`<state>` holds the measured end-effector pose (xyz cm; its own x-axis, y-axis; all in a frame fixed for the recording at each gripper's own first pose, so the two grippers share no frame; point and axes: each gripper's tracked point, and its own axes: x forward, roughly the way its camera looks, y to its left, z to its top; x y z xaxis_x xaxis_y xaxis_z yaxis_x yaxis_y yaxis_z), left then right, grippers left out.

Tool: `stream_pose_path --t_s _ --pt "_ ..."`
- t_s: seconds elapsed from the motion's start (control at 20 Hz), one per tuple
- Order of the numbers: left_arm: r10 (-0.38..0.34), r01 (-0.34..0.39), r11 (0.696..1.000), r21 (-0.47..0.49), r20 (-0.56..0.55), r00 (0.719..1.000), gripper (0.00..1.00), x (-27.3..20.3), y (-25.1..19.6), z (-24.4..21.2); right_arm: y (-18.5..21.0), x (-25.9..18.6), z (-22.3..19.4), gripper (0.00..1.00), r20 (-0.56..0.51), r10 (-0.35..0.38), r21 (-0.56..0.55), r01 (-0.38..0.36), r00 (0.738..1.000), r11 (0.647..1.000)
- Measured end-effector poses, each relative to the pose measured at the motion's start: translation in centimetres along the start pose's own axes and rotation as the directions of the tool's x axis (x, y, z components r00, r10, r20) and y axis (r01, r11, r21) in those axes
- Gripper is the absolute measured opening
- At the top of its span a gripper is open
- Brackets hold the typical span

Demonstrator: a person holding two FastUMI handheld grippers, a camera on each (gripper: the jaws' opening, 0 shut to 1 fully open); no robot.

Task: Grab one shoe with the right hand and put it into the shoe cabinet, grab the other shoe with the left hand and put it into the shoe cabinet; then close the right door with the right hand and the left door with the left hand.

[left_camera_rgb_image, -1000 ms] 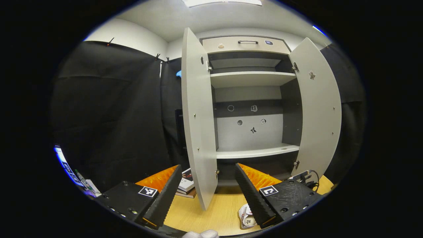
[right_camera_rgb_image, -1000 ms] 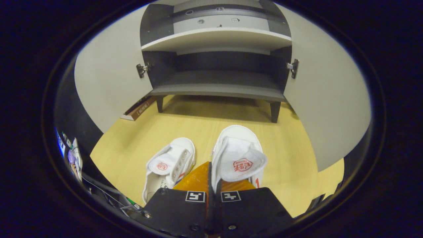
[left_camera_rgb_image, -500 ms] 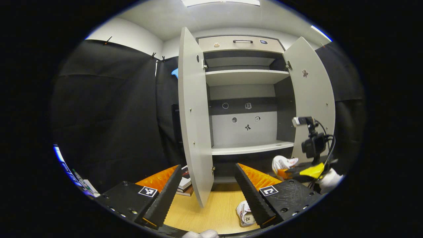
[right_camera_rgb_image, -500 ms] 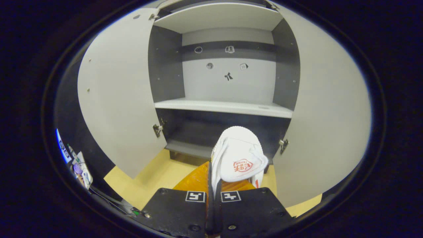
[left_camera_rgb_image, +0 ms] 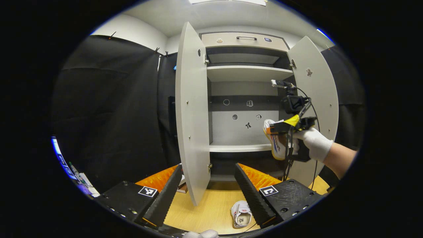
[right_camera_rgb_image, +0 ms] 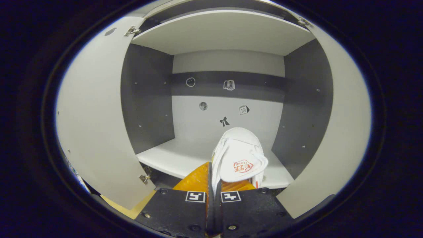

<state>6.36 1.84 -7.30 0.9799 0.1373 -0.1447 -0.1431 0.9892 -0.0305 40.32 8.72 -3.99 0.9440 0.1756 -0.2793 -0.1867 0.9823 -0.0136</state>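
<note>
Raised since a second ago, the right gripper (right_camera_rgb_image: 211,185) now holds a white canvas shoe with a red logo on its tongue (right_camera_rgb_image: 238,157) in front of the middle shelf (right_camera_rgb_image: 178,158) of the open grey shoe cabinet (left_camera_rgb_image: 246,74), its jaws closed on the shoe's side wall. In the left gripper view, a white-gloved hand (left_camera_rgb_image: 314,142) carries that gripper beside the right door (left_camera_rgb_image: 317,99). The left gripper (left_camera_rgb_image: 208,185) hangs low with jaws wide apart. A second white shoe (left_camera_rgb_image: 241,214) lies on the wooden floor (left_camera_rgb_image: 205,211) below the left door (left_camera_rgb_image: 191,112).
</note>
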Motion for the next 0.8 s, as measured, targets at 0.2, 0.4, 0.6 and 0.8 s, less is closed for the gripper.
stream_pose_path --t_s 0.2,0.4,0.6,0.8 --pt "0.047 -0.047 0.999 -0.013 -0.017 0.999 0.96 0.5 -0.4 -0.3 -1.0 6.5 1.7 0.04 -0.02 -0.017 -0.02 0.017 1.0 1.0" --pt "0.093 -0.094 0.995 -0.019 -0.024 0.995 0.96 0.6 -0.5 -0.1 -1.9 11.2 0.8 0.04 -0.089 -0.023 -0.006 0.023 0.996 1.0" --pt "0.126 -0.126 0.992 -0.02 -0.021 0.992 0.96 0.8 -0.3 0.3 -2.2 13.7 -0.4 0.05 -0.182 -0.023 0.006 0.024 0.983 1.0" --pt "0.146 -0.146 0.989 -0.024 -0.018 0.989 0.96 1.1 0.2 0.5 -2.3 14.7 -1.6 0.05 -0.281 -0.023 0.012 0.028 0.959 1.0"
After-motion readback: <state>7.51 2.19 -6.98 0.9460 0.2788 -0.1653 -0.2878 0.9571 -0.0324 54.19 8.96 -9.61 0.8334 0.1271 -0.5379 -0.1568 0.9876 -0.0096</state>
